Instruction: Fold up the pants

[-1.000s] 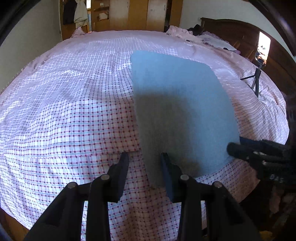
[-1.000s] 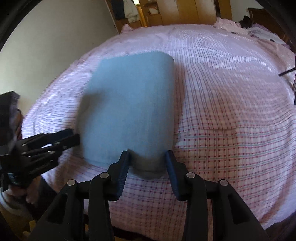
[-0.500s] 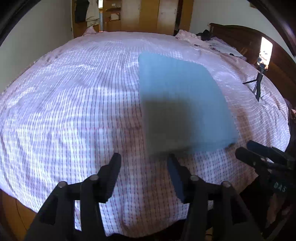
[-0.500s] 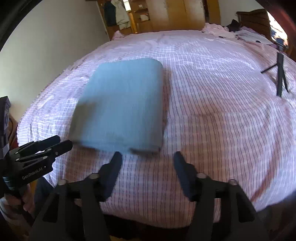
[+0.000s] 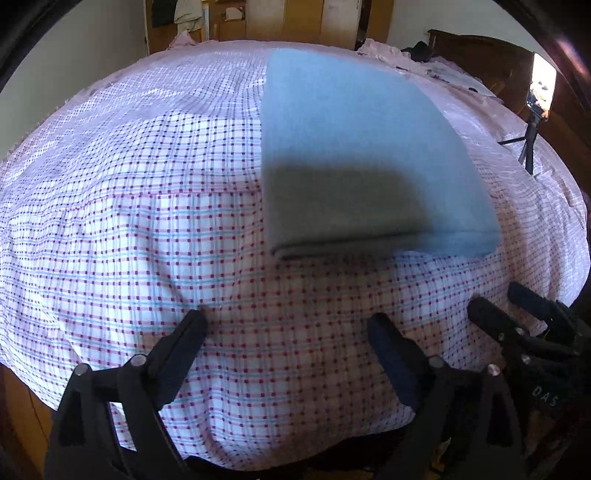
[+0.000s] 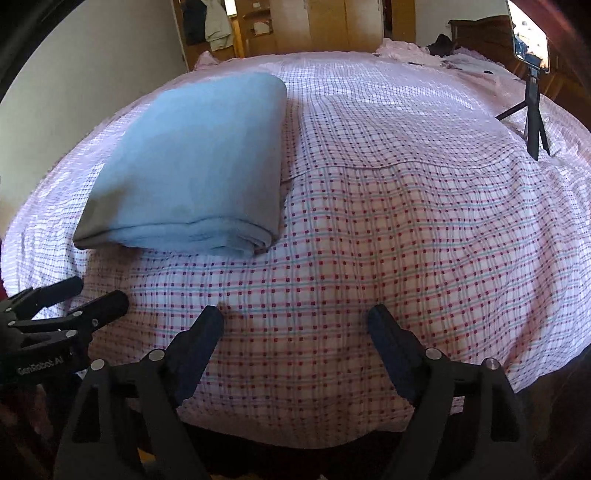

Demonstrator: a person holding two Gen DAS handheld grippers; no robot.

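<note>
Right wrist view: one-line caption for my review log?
Folded blue pants lie on the checked bedspread; open right hand-held gripper holds nothing.

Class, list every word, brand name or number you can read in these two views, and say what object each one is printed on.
"GenRobot.AI" – white lettering on the body of the left gripper, seen at the lower left of the right wrist view.
"DAS" – partial white lettering on the body of the right gripper, seen at the lower right of the left wrist view.
Phone screen on the tripod: too small and blurred to read.
Folded pants and bedsheet: no text.

"GenRobot.AI" on left gripper (image 6: pixel 66 306), "DAS" on right gripper (image 5: pixel 517 306)
</note>
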